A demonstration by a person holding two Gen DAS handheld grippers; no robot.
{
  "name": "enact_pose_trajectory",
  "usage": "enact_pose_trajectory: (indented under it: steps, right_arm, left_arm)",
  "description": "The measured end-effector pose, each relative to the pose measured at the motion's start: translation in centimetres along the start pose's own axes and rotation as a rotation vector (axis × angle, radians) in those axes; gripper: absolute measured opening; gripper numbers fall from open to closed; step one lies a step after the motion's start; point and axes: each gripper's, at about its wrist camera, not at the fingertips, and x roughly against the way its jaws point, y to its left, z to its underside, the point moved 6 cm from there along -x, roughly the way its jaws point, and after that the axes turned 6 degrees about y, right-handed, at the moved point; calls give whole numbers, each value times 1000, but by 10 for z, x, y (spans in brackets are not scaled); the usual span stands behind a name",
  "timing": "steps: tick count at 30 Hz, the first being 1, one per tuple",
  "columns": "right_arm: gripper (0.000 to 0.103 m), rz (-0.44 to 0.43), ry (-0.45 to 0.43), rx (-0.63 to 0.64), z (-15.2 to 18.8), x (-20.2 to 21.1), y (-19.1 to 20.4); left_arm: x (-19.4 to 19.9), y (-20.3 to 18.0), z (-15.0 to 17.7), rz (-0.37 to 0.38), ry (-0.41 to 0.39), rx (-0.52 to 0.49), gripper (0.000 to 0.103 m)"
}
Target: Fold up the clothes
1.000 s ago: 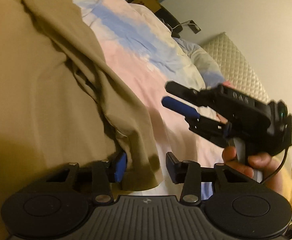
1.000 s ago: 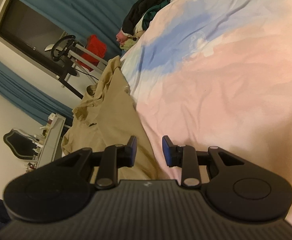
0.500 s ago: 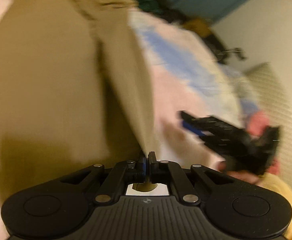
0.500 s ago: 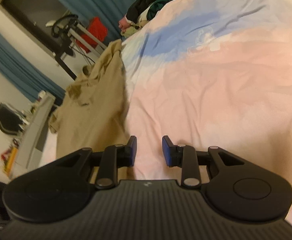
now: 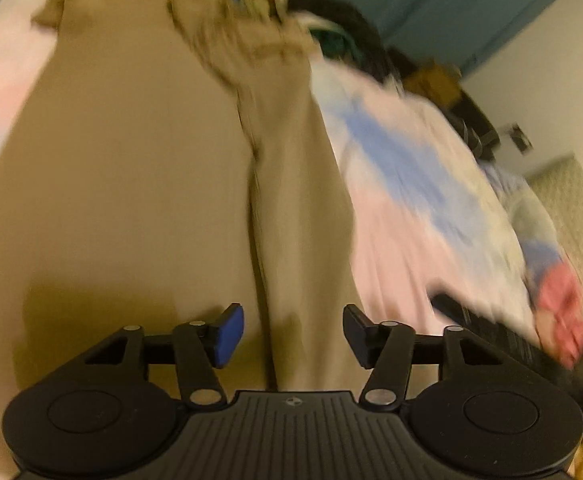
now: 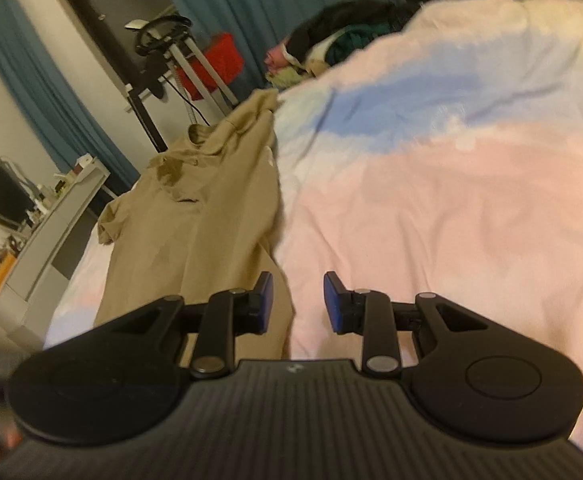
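A tan garment lies spread on the bed, with a long fold ridge running down its right side. My left gripper is open just above that fold's near end and holds nothing. In the right wrist view the same garment lies to the left on the pastel duvet. My right gripper is open and empty over the garment's right edge. The right gripper shows blurred at the right of the left wrist view.
A pile of dark and coloured clothes sits at the far end of the bed. A stand with a red box and a grey dresser stand beside the bed on the left. A quilted headboard is at right.
My left gripper was shut on the garment's edge half a second ago and has now opened, letting the fold drop flat. My right gripper stayed open and shifted slightly left toward the garment.
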Motion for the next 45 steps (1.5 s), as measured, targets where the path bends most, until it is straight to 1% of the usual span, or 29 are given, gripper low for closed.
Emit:
enact_pose_trajectory:
  steps: [4, 6, 8, 9, 10, 12, 13, 14, 15, 16, 17, 18, 19, 23, 25, 26, 28, 30, 31, 33, 35, 37, 38, 39, 41, 42, 43, 44, 45]
  right_arm:
    - [31, 7, -17, 65, -1, -16, 9]
    - [32, -1, -21, 79, 0, -26, 12]
    - [32, -6, -38, 93, 0, -33, 15]
    - [32, -9, -50, 109, 1, -37, 16]
    - [32, -10, -64, 133, 0, -42, 18]
    - [31, 2, -92, 170, -5, -55, 19]
    - [31, 2, -105, 180, -9, -63, 19]
    - [31, -7, -114, 177, -14, -71, 19]
    - [31, -19, -119, 169, -18, -79, 18]
    - [31, -31, -126, 165, -21, -85, 18]
    - [31, -41, -134, 163, -24, -90, 18]
    - [31, -44, -139, 167, -26, -96, 18]
    - [31, -35, -138, 176, -26, -101, 18]
    - [31, -13, -106, 165, -27, -127, 17]
    - [31, 1, -99, 170, -28, -134, 19]
    - [31, 5, -103, 171, -28, -133, 20]
    - [31, 11, -110, 174, -28, -128, 22]
    - [31, 11, -120, 191, -28, -122, 28]
    - [31, 16, -130, 202, -27, -117, 31]
    - [31, 17, -147, 212, -28, -105, 35]
    - [31, 16, -163, 221, -29, -92, 40]
    - [31, 22, -185, 242, -29, -75, 45]
    - [31, 22, -196, 249, -28, -67, 48]
    - [31, 17, -205, 251, -26, -59, 49]
    - [31, 12, -212, 255, -20, -41, 52]
    - [31, 14, -215, 262, -17, -32, 54]
    - [38, 16, -226, 275, -15, -22, 57]
    - [60, 21, -244, 290, -13, -12, 60]
    - [72, 27, -266, 303, -12, -2, 64]
  left_arm:
    - [-19, 12, -64, -65, -118, 7, 60]
    - [-31, 14, -93, -74, -140, -39, 63]
    - [-54, 10, -123, -120, -184, -89, 64]
    - [-64, 11, -135, -143, -199, -87, 64]
    - [-69, 22, -147, -156, -210, -60, 64]
    - [-77, 41, -169, -130, -247, 22, 56]
    - [-81, 47, -177, -119, -275, 47, 56]
    - [-84, 51, -186, -109, -303, 72, 53]
    - [-88, 54, -193, -119, -319, 78, 43]
    - [-92, 56, -200, -140, -325, 67, 39]
    - [-95, 57, -207, -162, -330, 56, 26]
    - [-99, 58, -213, -184, -335, 44, 7]
    - [-98, 58, -213, -192, -338, 32, 4]
    - [-93, 56, -213, -219, -352, -19, 4]
    - [-91, 54, -213, -233, -360, -44, 4]
    - [-90, 54, -213, -240, -363, -57, 5]
    - [-87, 53, -214, -254, -370, -82, 12]
    - [-85, 52, -214, -267, -377, -107, 24]
    - [-77, 47, -205, -277, -385, -127, 27]
    - [-55, 38, -178, -293, -389, -174, 42]
    - [-29, 33, -147, -311, -402, -205, 50]
    - [-4, 29, -121, -323, -406, -225, 62]
    - [10, 26, -108, -333, -406, -231, 72]
    - [23, 23, -94, -342, -407, -237, 80]
    - [50, 15, -71, -362, -417, -277, 82]
    - [63, 10, -61, -372, -423, -293, 86]
    - [76, 4, -51, -379, -425, -306, 89]
    - [88, -1, -41, -381, -428, -314, 92]
    - [98, -6, -31, -377, -433, -318, 93]
